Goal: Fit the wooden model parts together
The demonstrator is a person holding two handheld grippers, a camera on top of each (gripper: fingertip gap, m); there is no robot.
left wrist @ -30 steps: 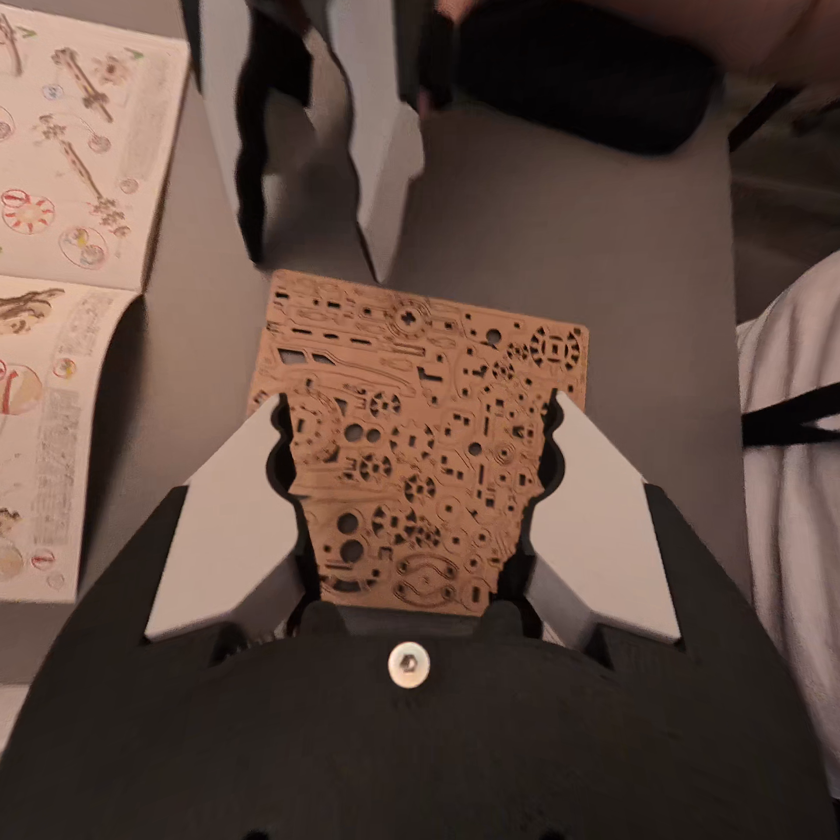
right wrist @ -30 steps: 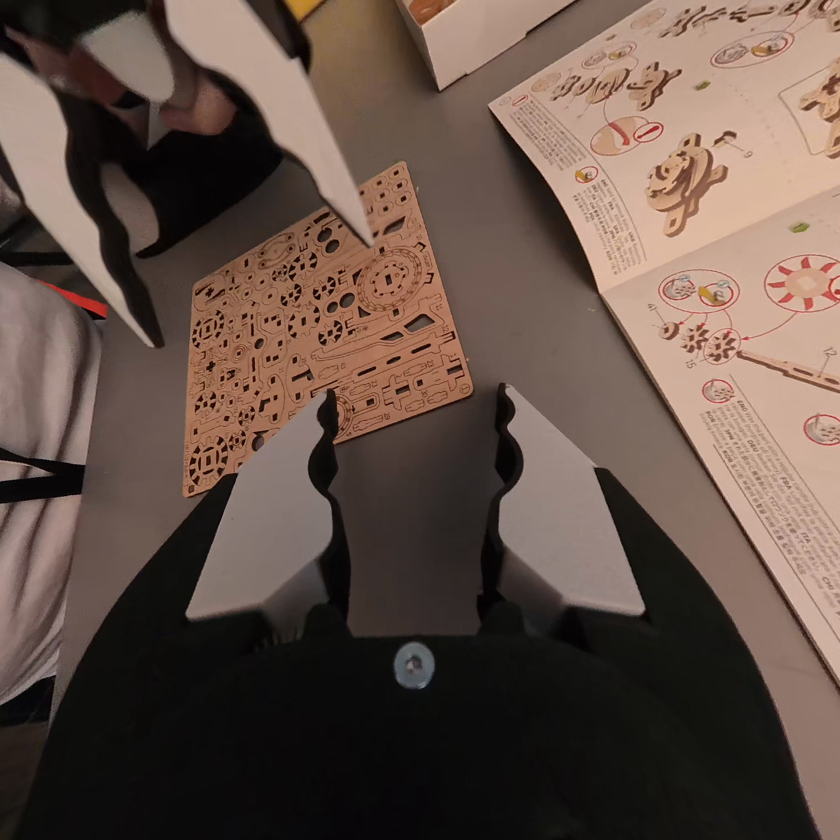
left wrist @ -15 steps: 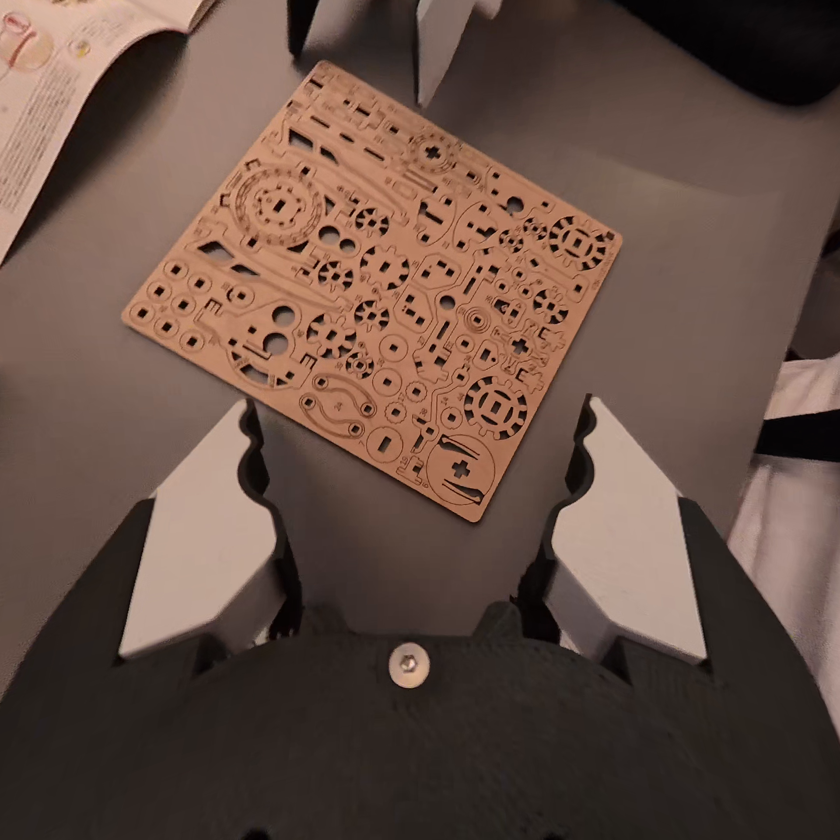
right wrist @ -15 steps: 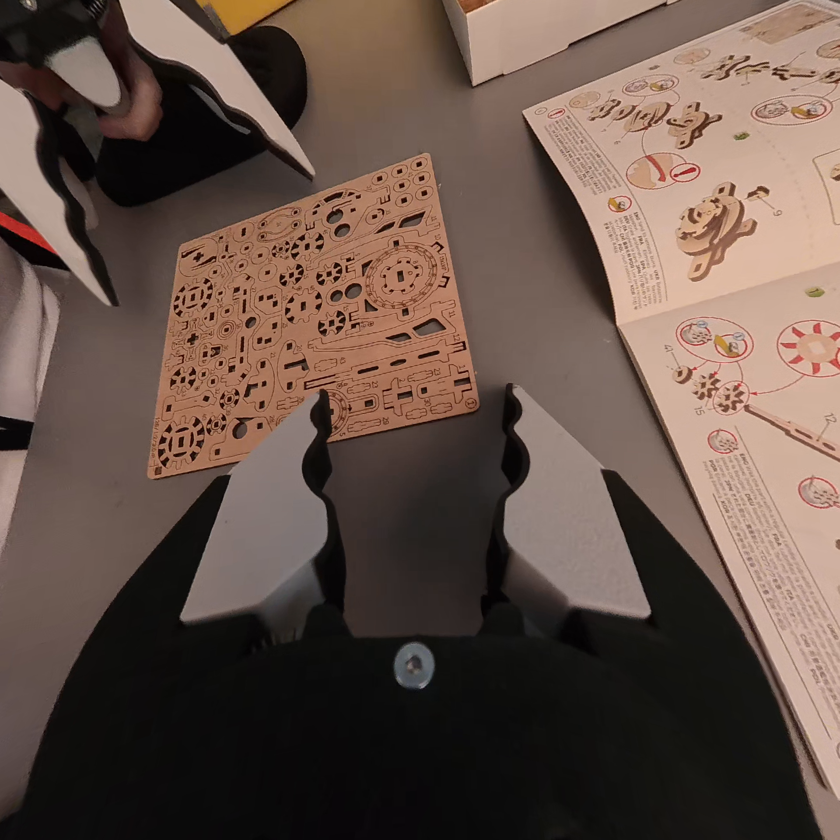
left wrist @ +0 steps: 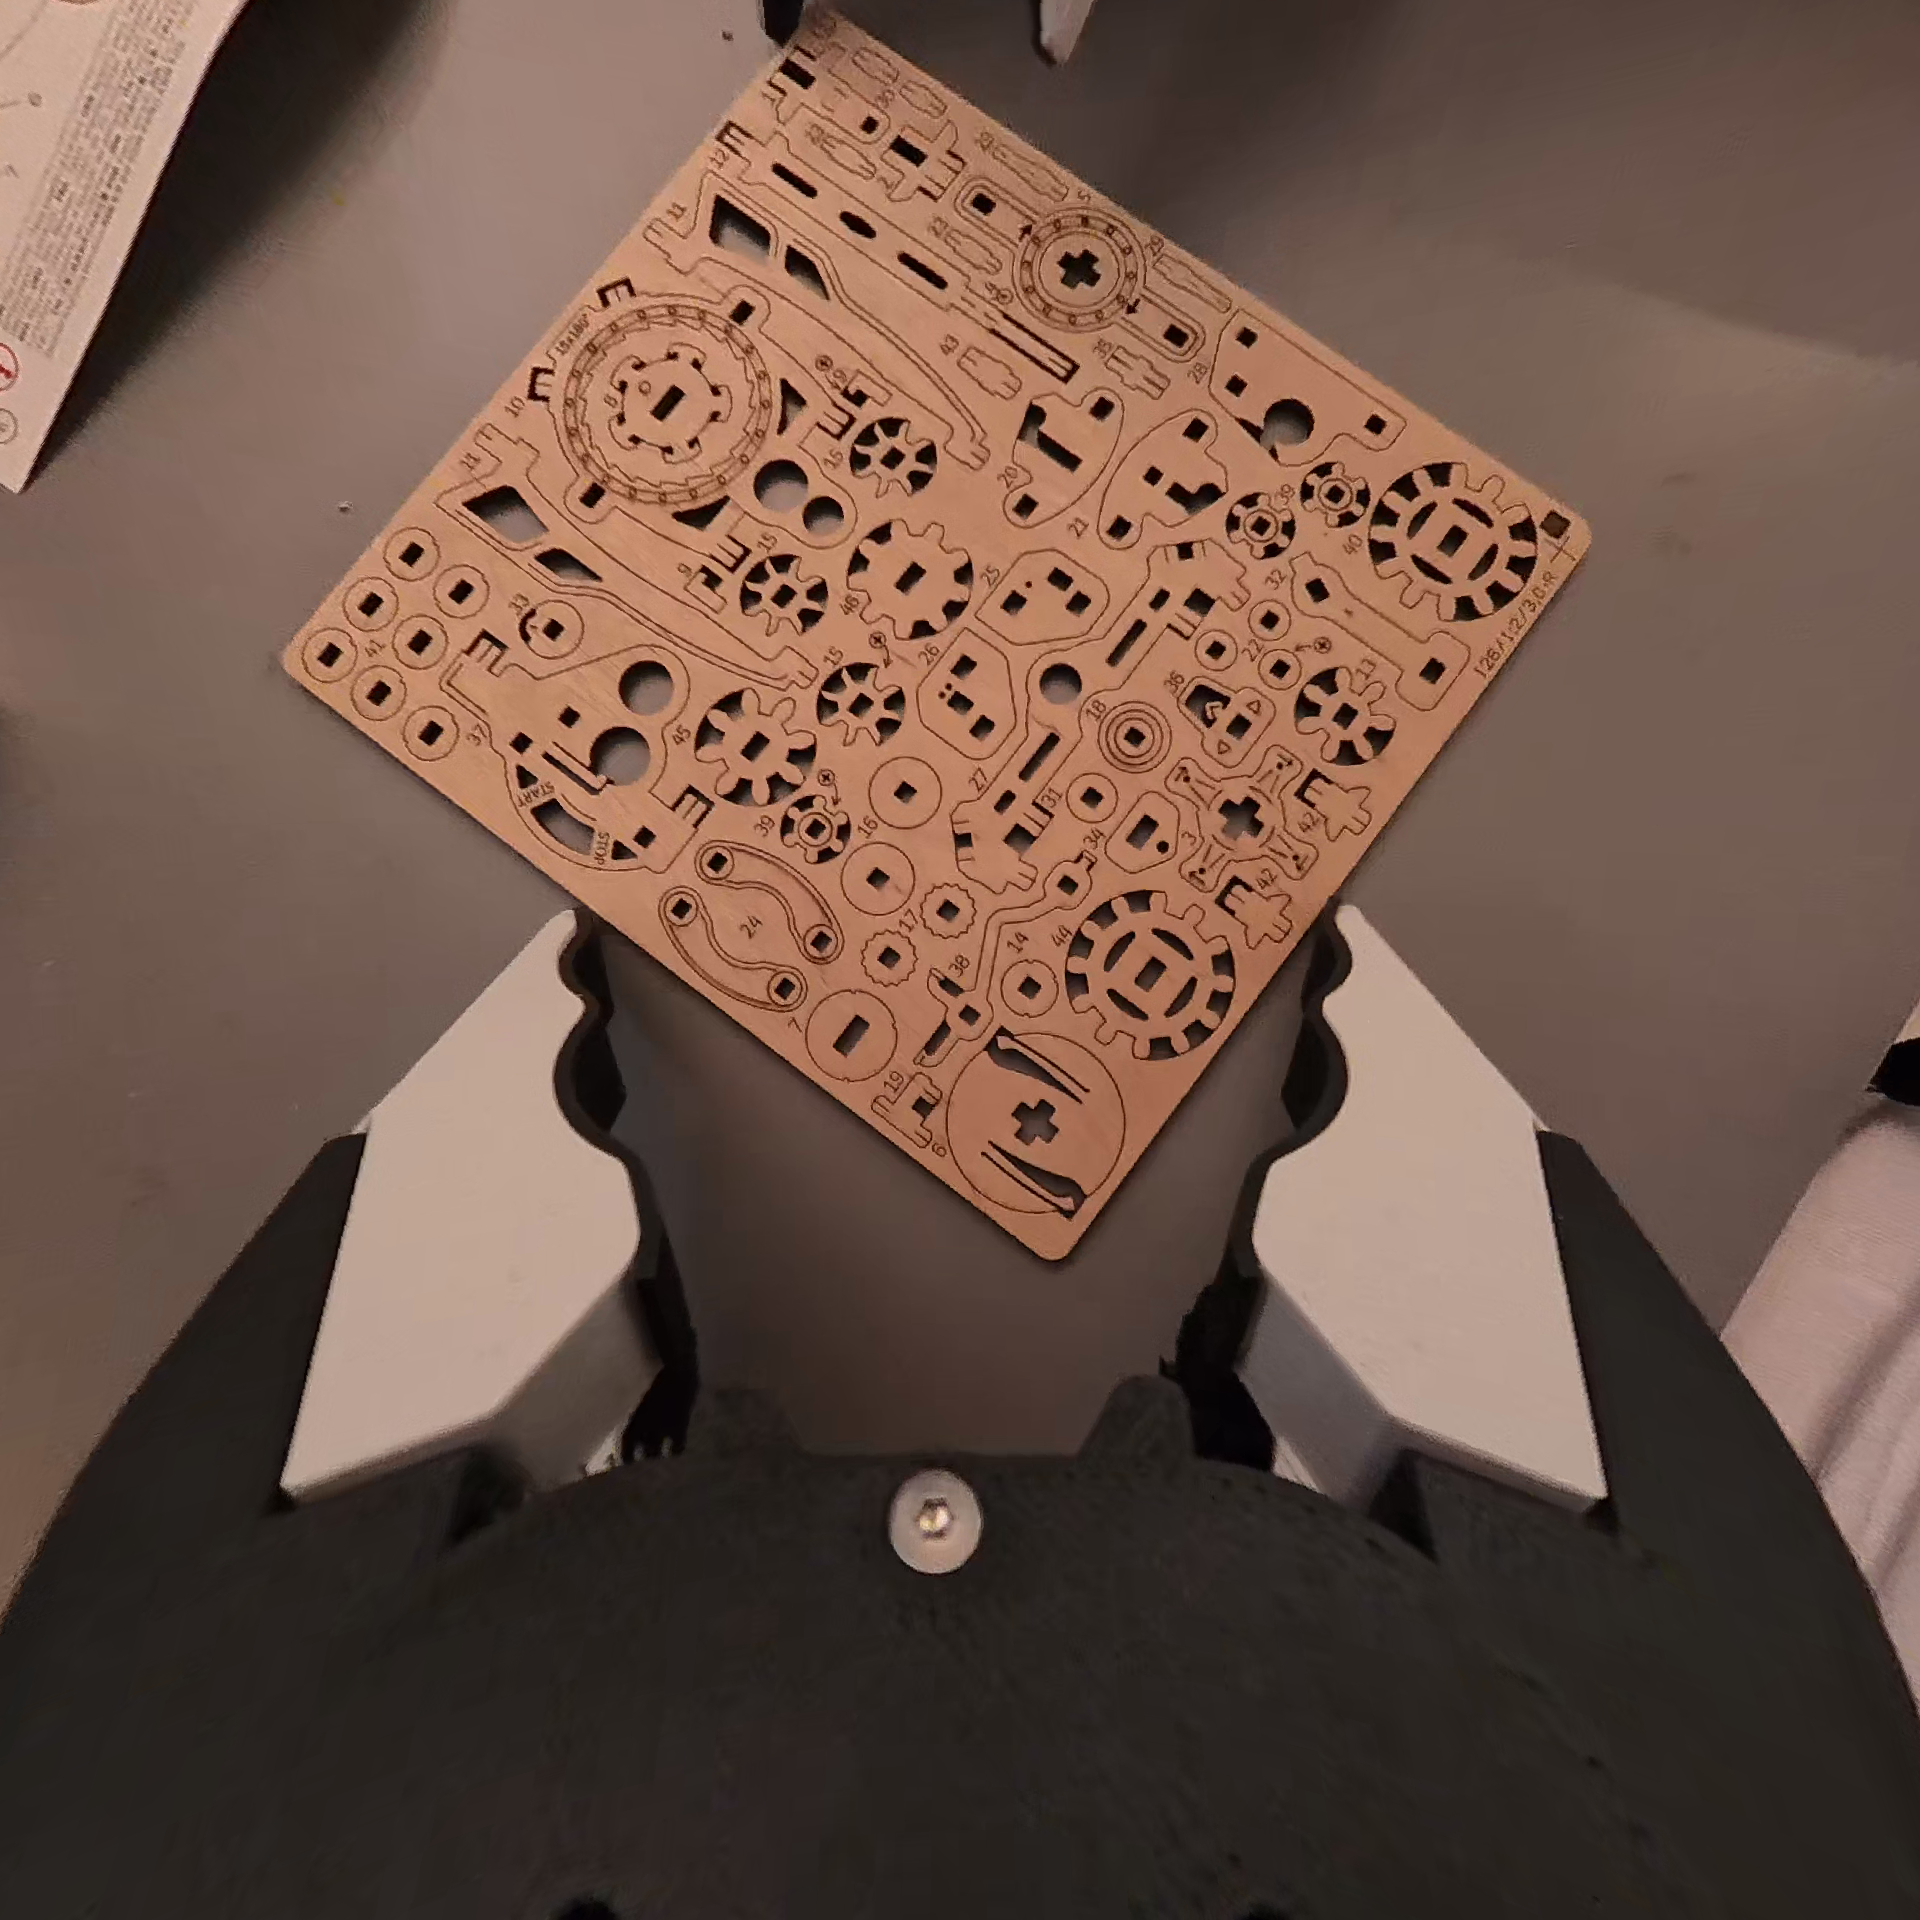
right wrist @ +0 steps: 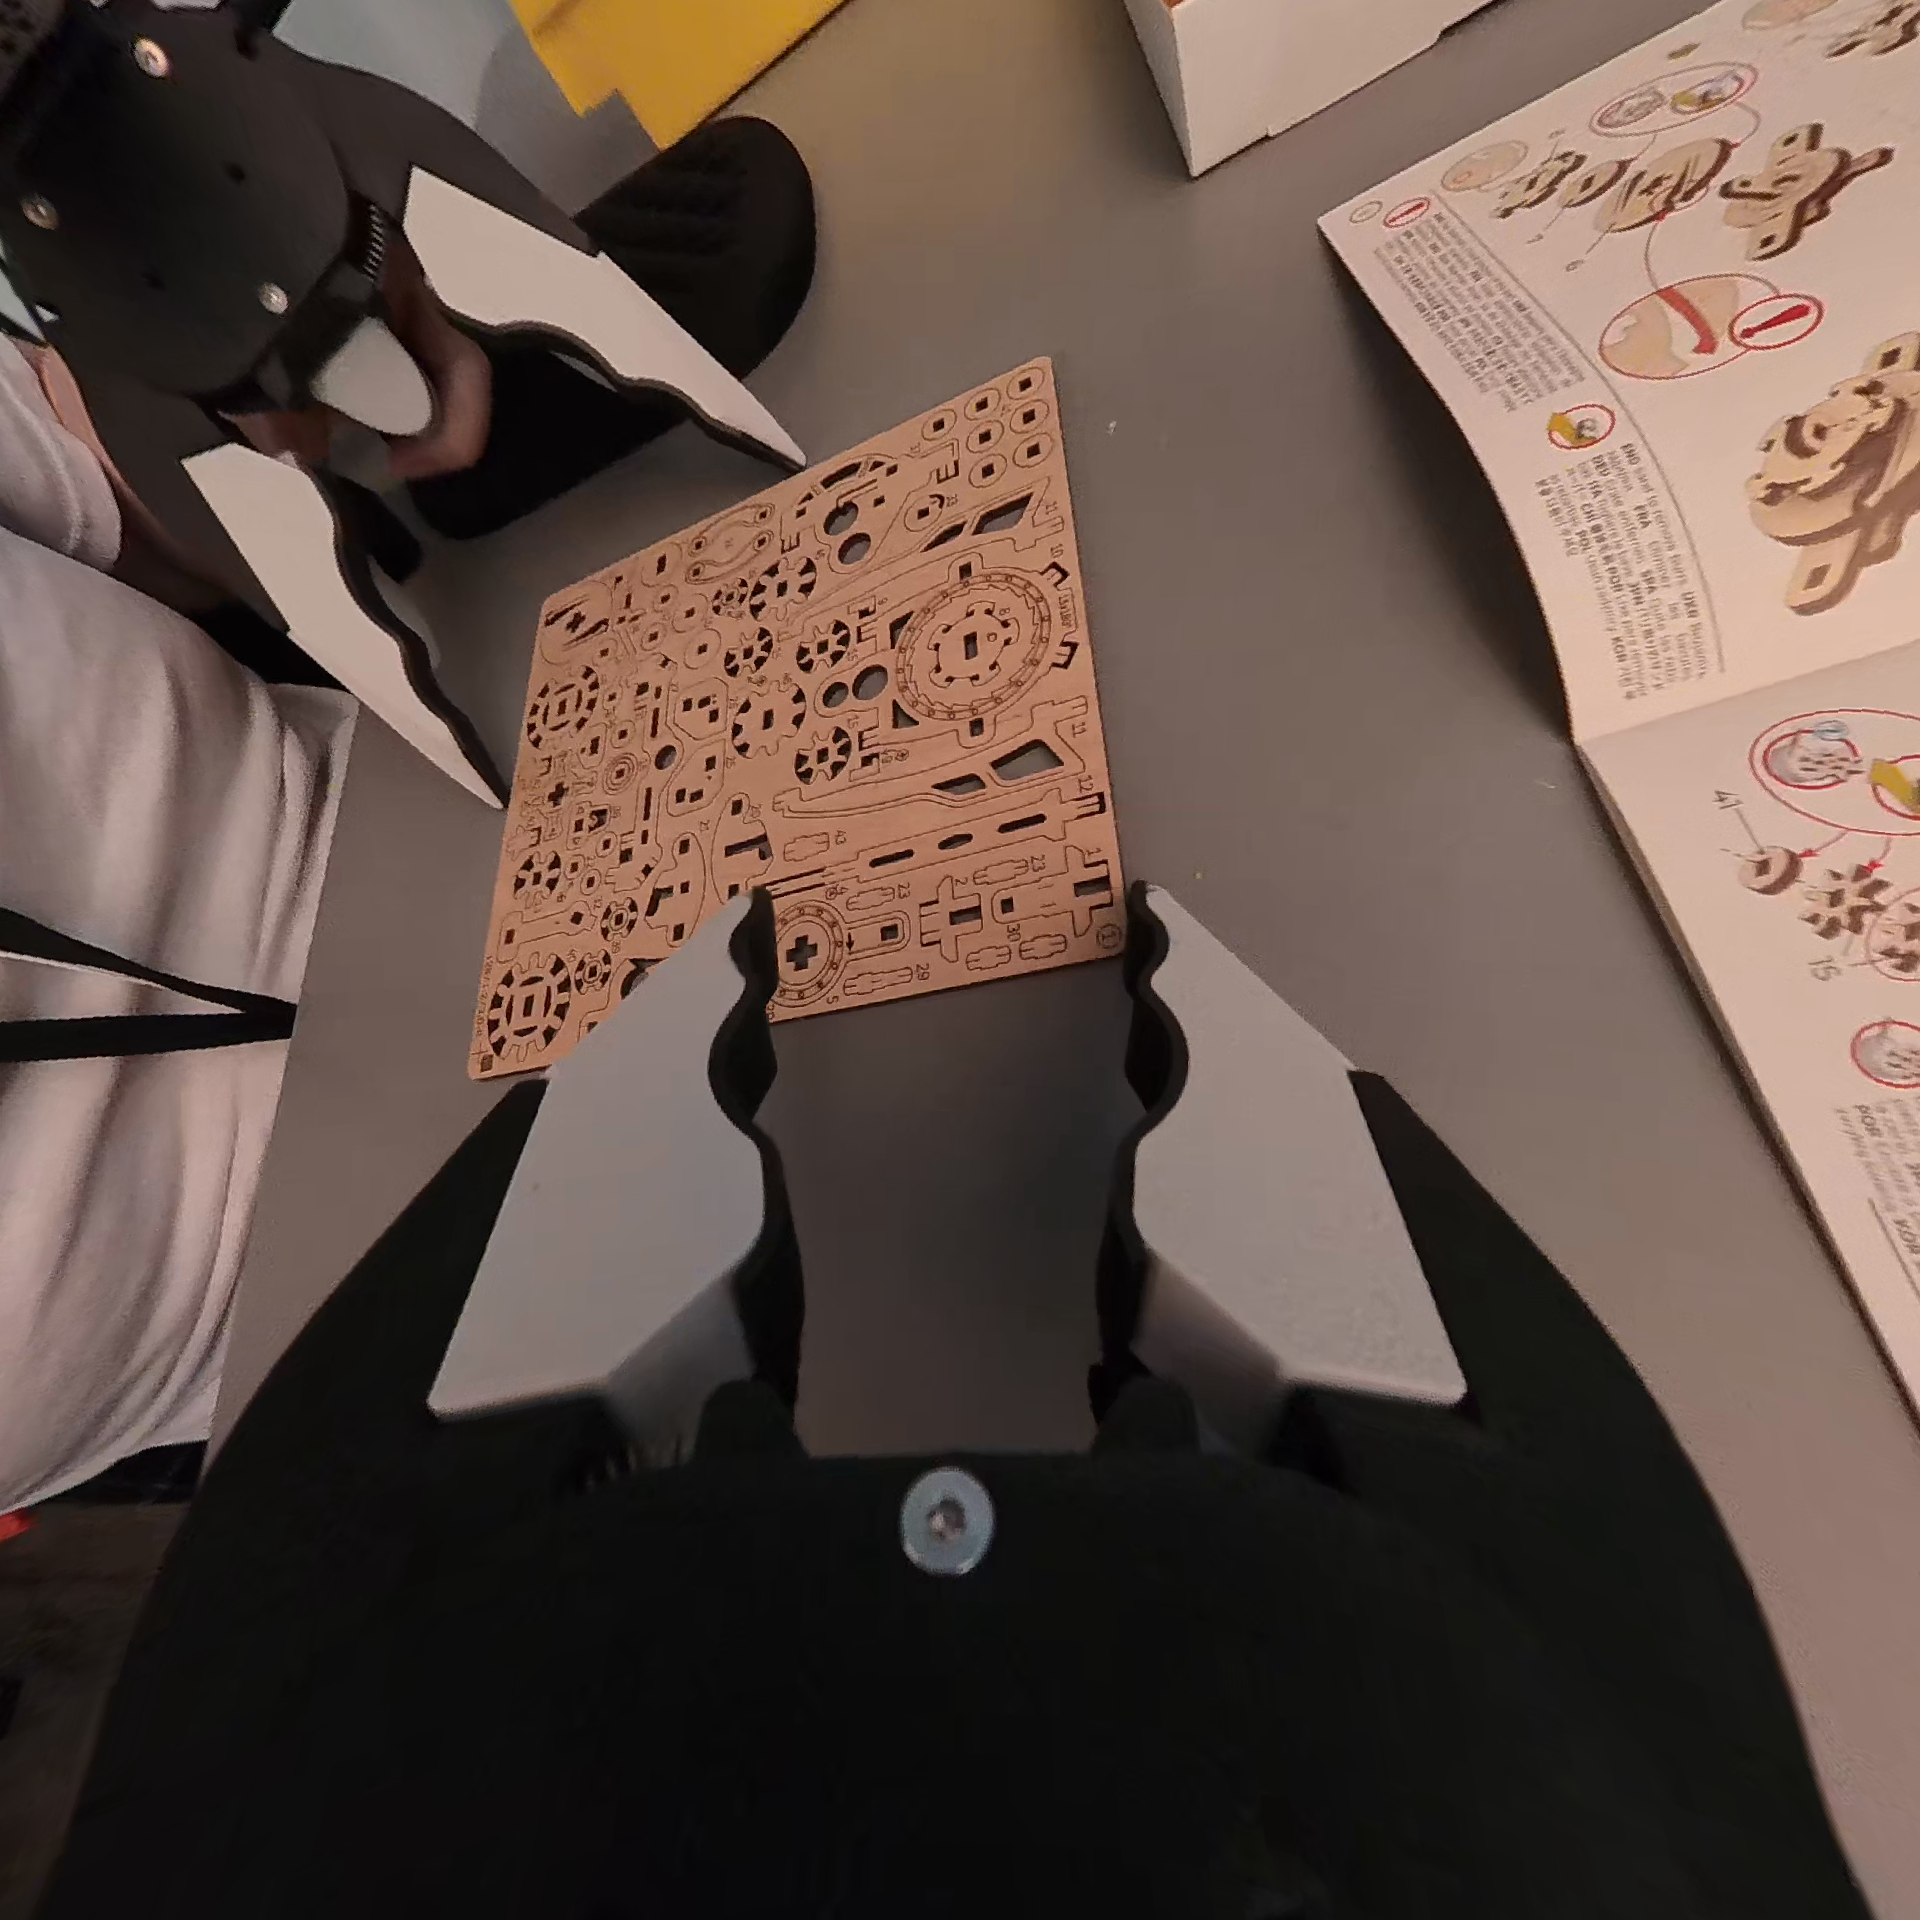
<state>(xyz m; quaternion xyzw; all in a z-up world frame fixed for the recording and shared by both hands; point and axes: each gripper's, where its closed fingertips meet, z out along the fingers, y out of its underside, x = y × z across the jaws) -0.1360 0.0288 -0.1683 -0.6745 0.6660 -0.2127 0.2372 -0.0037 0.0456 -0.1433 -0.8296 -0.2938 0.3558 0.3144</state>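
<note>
**Inspector:** Start nearest. What are the tools doing?

**Onlooker:** The left gripper (left wrist: 951, 971), with pale fingers on a black body, is spread wide and holds nothing. It hovers over the near corner of the flat, square, laser-cut wooden parts sheet (left wrist: 935, 644). The right gripper (right wrist: 945, 914) is also spread and empty, its fingertips over the opposite edge of the same wooden parts sheet (right wrist: 831, 748).

**Inspector:** And the sheet?

**Onlooker:** It lies flat on the grey table (right wrist: 1299, 644), between the two tools. Most pieces look still seated in it, so I judge that no fitting has begun.

**Inspector:** Risks?

**Onlooker:** The sheet is thin and lies flush, so a fingertip could skate over it and push it away. Pressing a piece out unsupported could snap it, or scatter small gears.

**Inspector:** What does one camera miss?

**Onlooker:** Only the left wrist view shows the sheet's cut shapes clearly. Only the right wrist view shows, to the right, the open illustrated paper instruction booklet (right wrist: 1662, 520); beyond it, a white cardboard box (right wrist: 1278, 73); and on the far left, a rounded black object (right wrist: 727, 239) that I cannot identify.
</note>
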